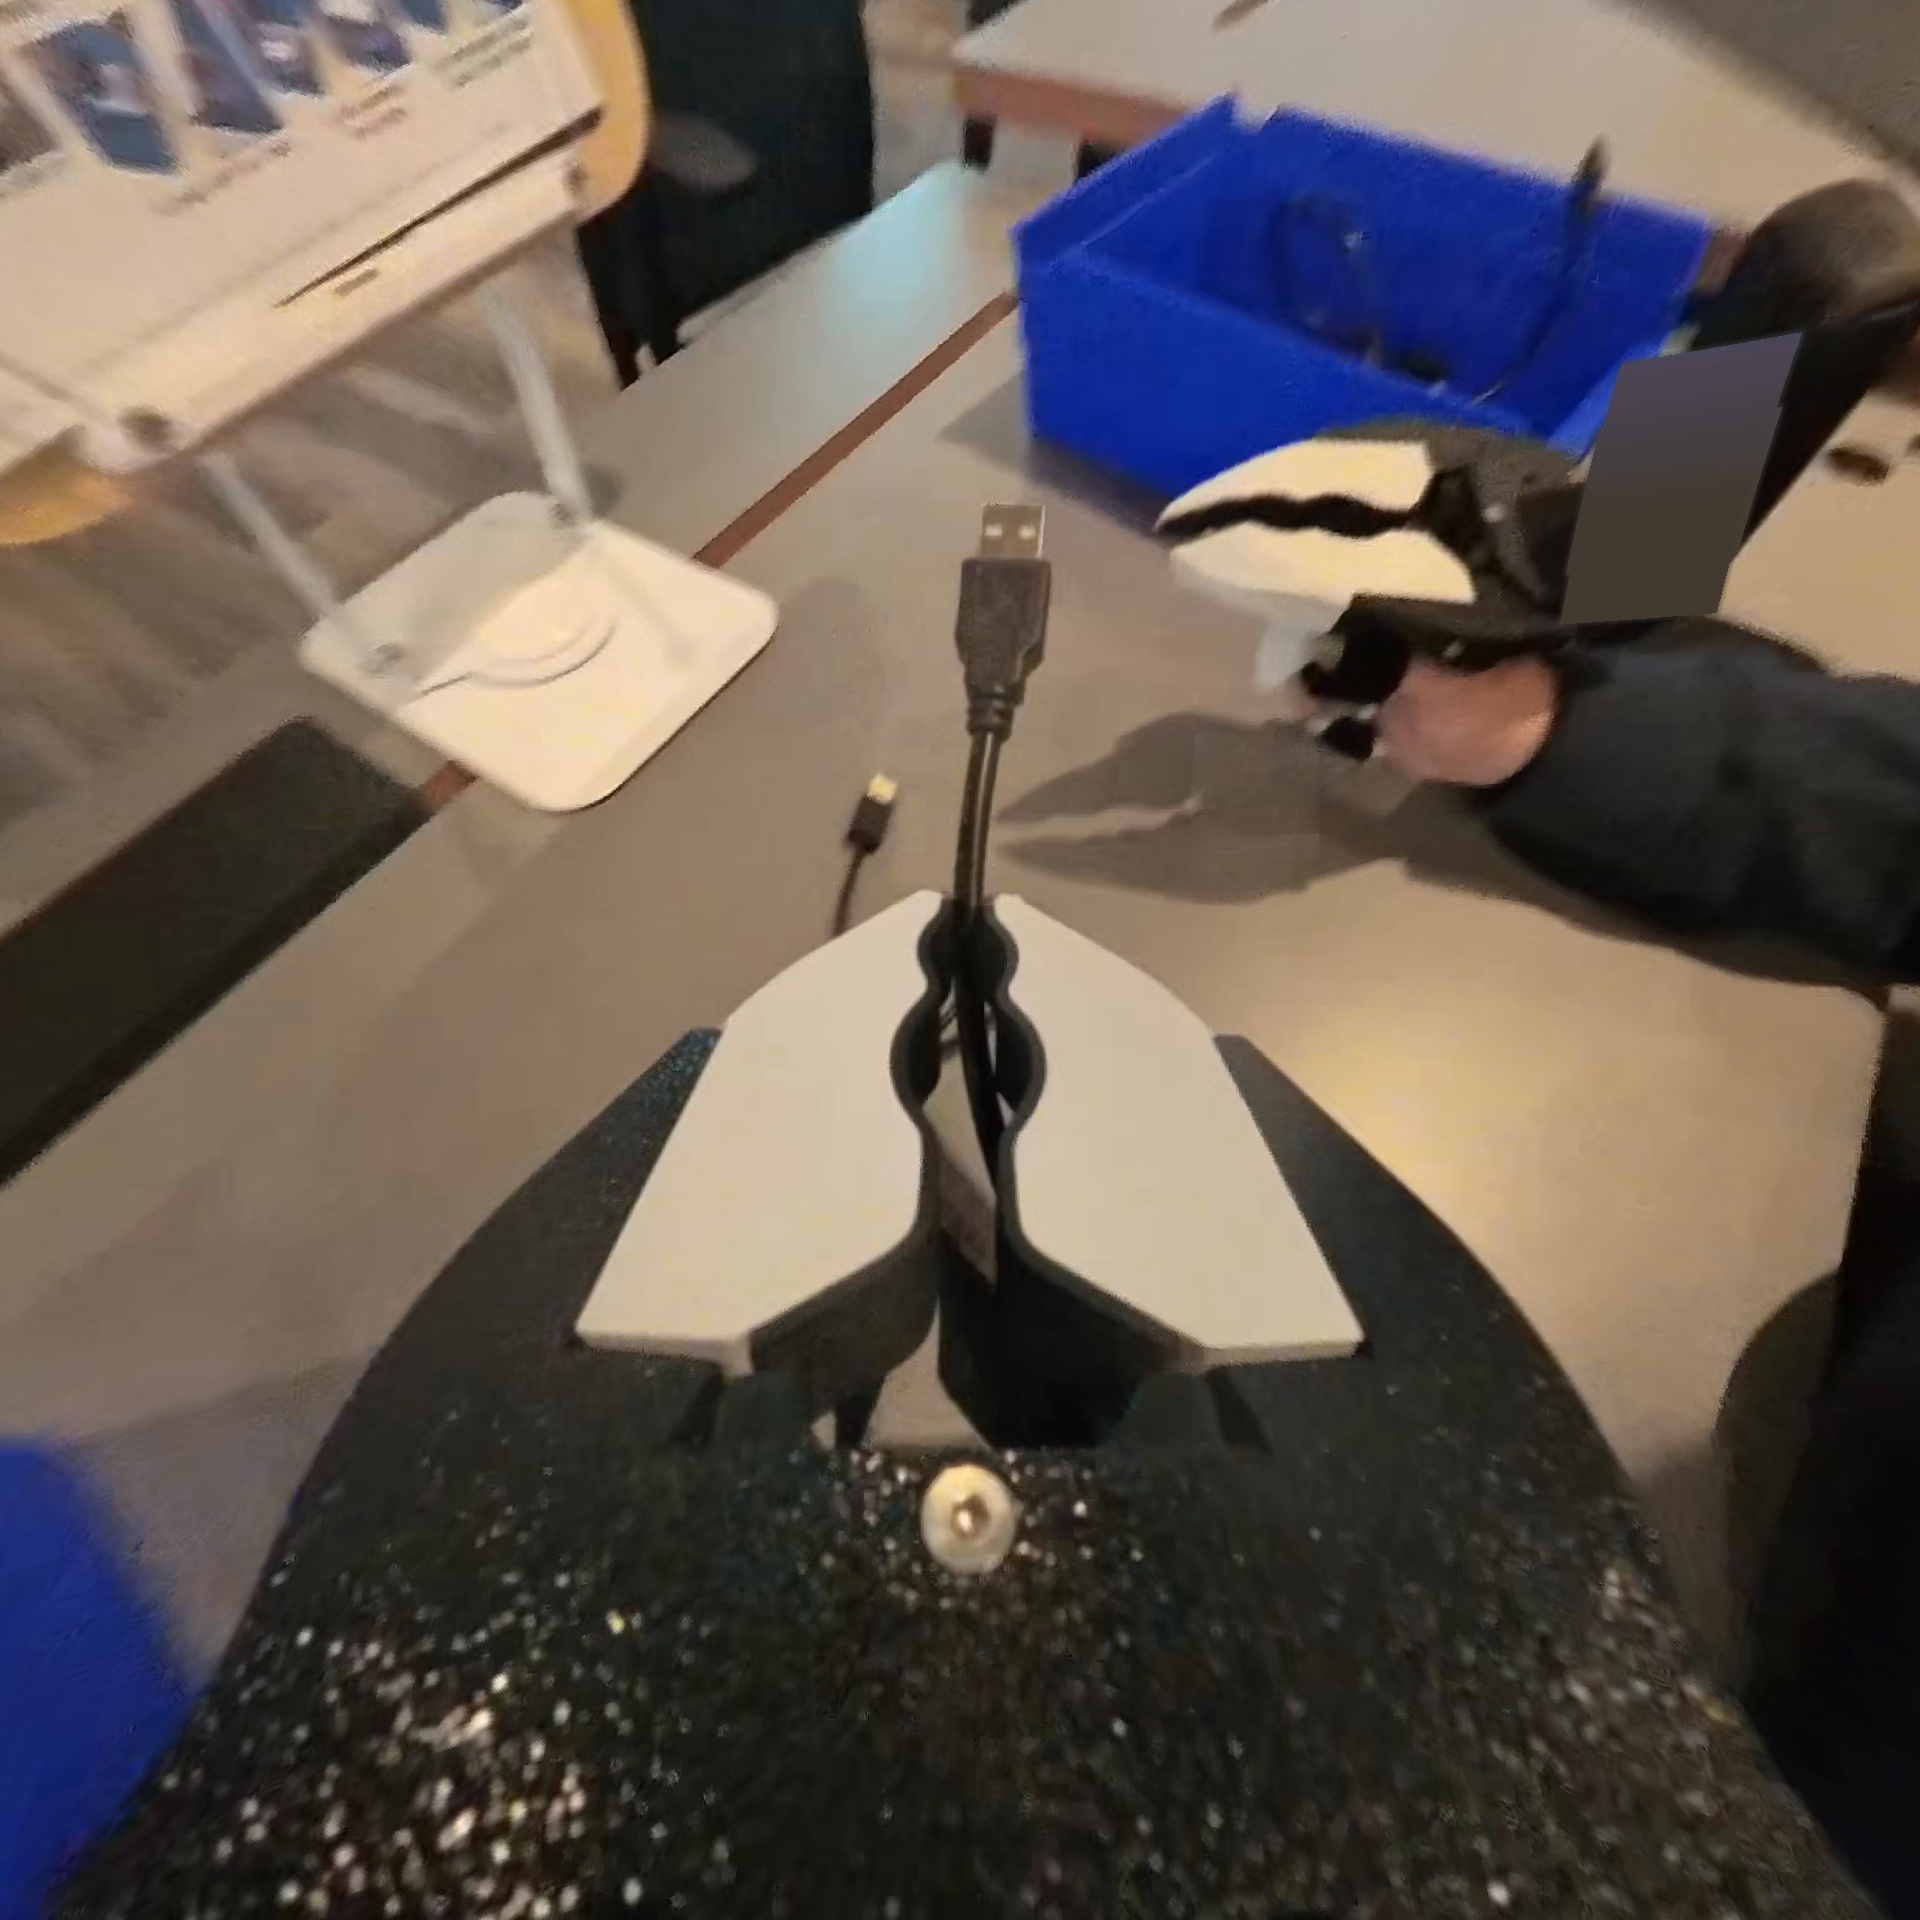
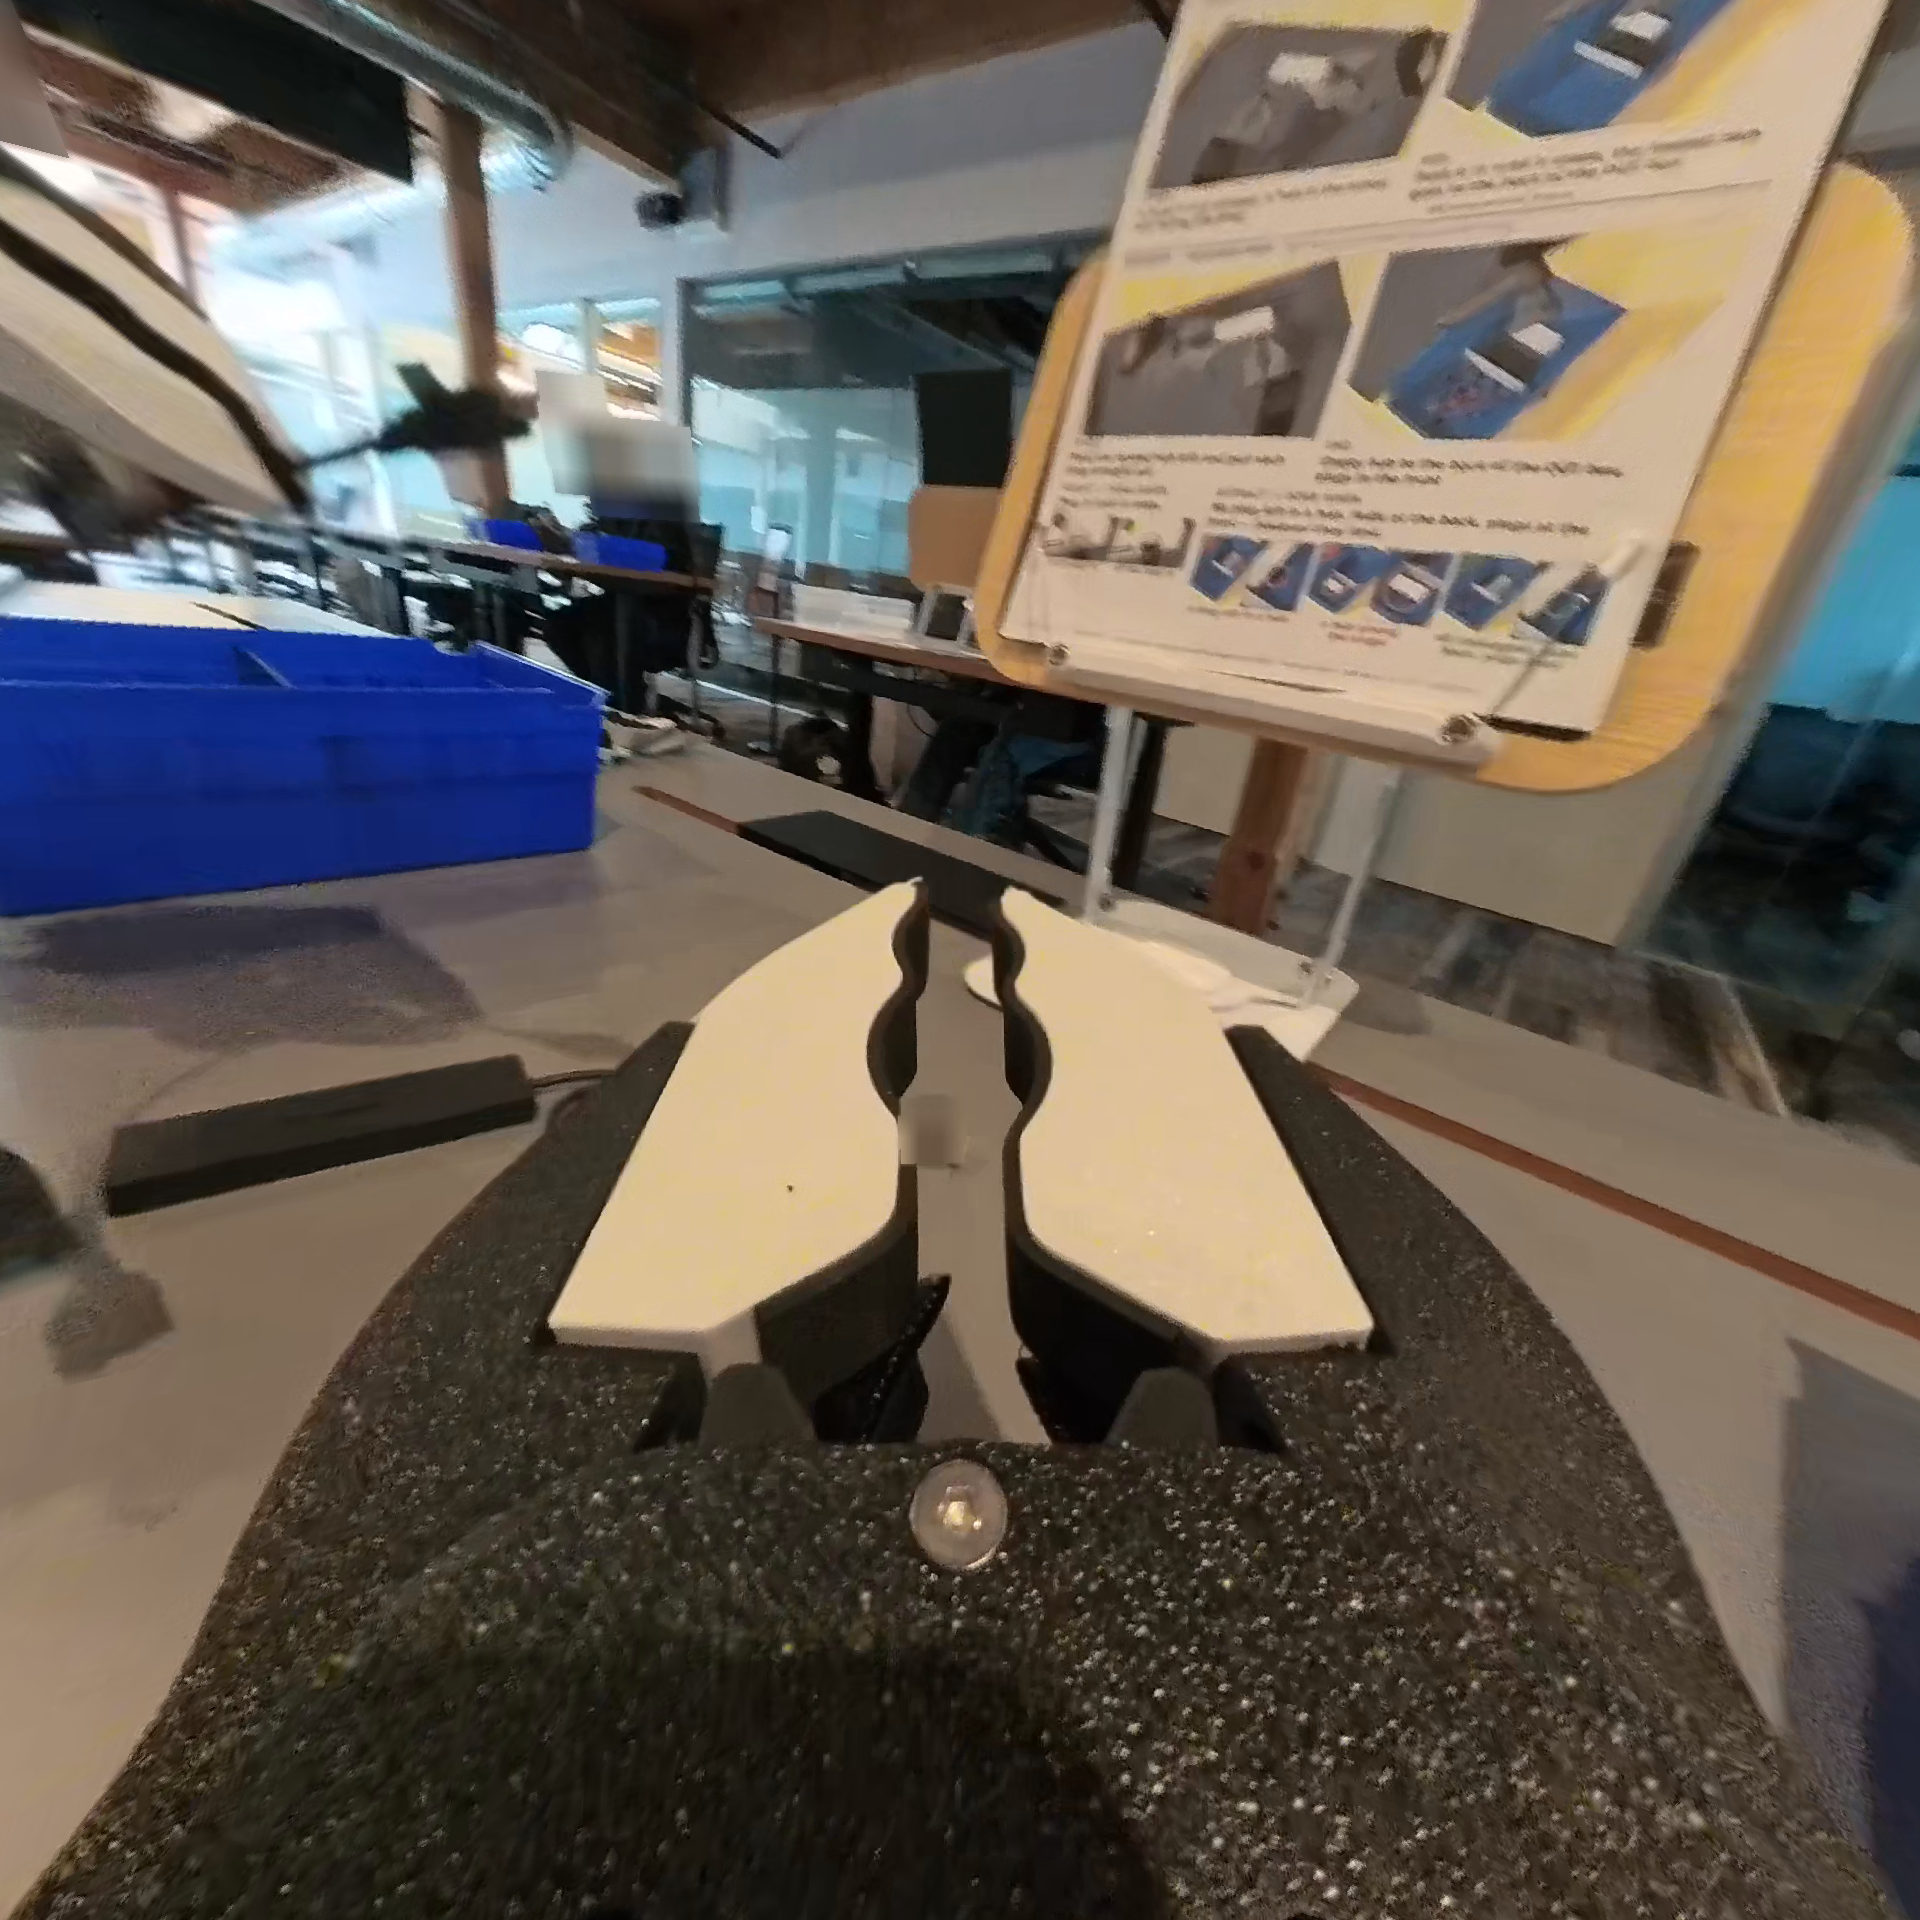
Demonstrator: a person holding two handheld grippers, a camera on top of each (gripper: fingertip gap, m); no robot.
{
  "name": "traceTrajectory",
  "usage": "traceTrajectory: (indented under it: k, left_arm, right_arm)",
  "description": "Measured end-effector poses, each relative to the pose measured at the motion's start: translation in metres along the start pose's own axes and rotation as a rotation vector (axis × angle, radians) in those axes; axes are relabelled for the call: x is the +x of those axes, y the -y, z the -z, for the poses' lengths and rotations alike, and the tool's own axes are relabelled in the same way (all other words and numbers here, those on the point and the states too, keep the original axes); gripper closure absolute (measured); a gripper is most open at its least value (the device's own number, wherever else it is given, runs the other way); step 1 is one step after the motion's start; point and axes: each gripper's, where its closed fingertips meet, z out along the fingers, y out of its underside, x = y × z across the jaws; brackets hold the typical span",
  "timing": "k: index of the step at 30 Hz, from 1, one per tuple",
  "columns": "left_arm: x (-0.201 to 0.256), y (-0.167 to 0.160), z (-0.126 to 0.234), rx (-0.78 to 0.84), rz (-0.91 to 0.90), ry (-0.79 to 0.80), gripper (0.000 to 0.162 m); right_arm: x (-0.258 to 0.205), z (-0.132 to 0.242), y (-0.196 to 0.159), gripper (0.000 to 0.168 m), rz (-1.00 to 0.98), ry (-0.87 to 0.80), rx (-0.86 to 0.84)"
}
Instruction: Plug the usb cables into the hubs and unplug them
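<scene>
In the left wrist view my left gripper (image 1: 966, 906) is shut on a black USB cable. Its USB-A plug (image 1: 1006, 582) sticks out forward past the fingertips, above the grey table (image 1: 1351, 1091). A second black plug (image 1: 871, 810) lies on the table just left of it. My right gripper (image 1: 1314, 525), held in a hand, hovers to the right. In the right wrist view my right gripper (image 2: 961, 906) is slightly open and empty, low over the table. A flat black hub (image 2: 312, 1117) with a cable lies on the table to its left. The left gripper (image 2: 114, 353) shows blurred at the upper left.
A blue bin (image 1: 1330, 301) stands at the back of the table, also in the right wrist view (image 2: 291, 748). A sign stand with a white base (image 1: 540, 655) sits at the table's far edge, next to a black flat pad (image 1: 156, 894). The sign board (image 2: 1403, 364) looms ahead of the right gripper.
</scene>
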Motion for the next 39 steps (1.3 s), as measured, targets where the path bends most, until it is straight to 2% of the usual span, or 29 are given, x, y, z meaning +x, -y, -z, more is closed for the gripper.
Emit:
traceTrajectory:
  k: [5, 8, 13, 15, 18, 20, 23, 25, 27, 28, 30, 34, 37, 39]
  left_arm:
    - [0.024, 0.0, -0.045, 0.222, 0.052, 0.027, 0.158]
    - [0.032, 0.002, -0.06, 0.314, 0.043, 0.096, 0.158]
    - [0.051, 0.005, -0.08, 0.377, -0.034, 0.145, 0.158]
    - [0.058, 0.004, -0.087, 0.36, -0.085, 0.157, 0.158]
    - [0.068, 0.002, -0.094, 0.33, -0.185, 0.176, 0.158]
    - [0.072, 0.0, -0.097, 0.316, -0.252, 0.197, 0.157]
    - [0.073, -0.002, -0.098, 0.311, -0.306, 0.222, 0.157]
    - [0.075, -0.002, -0.097, 0.318, -0.266, 0.192, 0.153]
    - [0.081, -0.001, -0.095, 0.336, -0.197, 0.102, 0.129]
    - [0.084, 0.002, -0.092, 0.354, -0.16, 0.049, 0.124]
    - [0.092, 0.009, -0.086, 0.403, -0.094, -0.067, 0.121]
    - [0.103, 0.008, -0.085, 0.382, -0.095, -0.2, 0.129]
    - [0.117, 0.005, -0.085, 0.381, -0.158, -0.263, 0.148]
    - [0.12, 0.004, -0.084, 0.397, -0.205, -0.244, 0.154]
  right_arm:
    - [-0.033, 0.004, 0.022, 0.156, -0.068, 0.198, 0.099]
    - [-0.044, 0.005, 0.029, 0.154, -0.126, 0.25, 0.124]
    - [-0.051, -0.001, 0.025, 0.133, -0.34, 0.333, 0.082]
    - [-0.049, -0.001, 0.026, 0.13, -0.421, 0.351, 0.089]
    - [-0.043, 0.002, 0.032, 0.136, -0.487, 0.351, 0.131]
    - [-0.041, 0.004, 0.035, 0.149, -0.499, 0.36, 0.152]
    - [-0.046, 0.007, 0.038, 0.152, -0.469, 0.399, 0.158]
    - [-0.05, 0.009, 0.041, 0.156, -0.437, 0.433, 0.165]
    - [-0.055, 0.012, 0.043, 0.158, -0.379, 0.463, 0.182]
    - [-0.059, 0.015, 0.045, 0.158, -0.344, 0.491, 0.19]
    - [-0.07, 0.02, 0.048, 0.159, -0.302, 0.574, 0.205]
    - [-0.092, 0.032, 0.051, 0.159, -0.286, 0.739, 0.214]
    - [-0.104, 0.036, 0.051, 0.159, -0.273, 0.807, 0.203]
    - [-0.104, 0.037, 0.051, 0.159, -0.27, 0.812, 0.205]
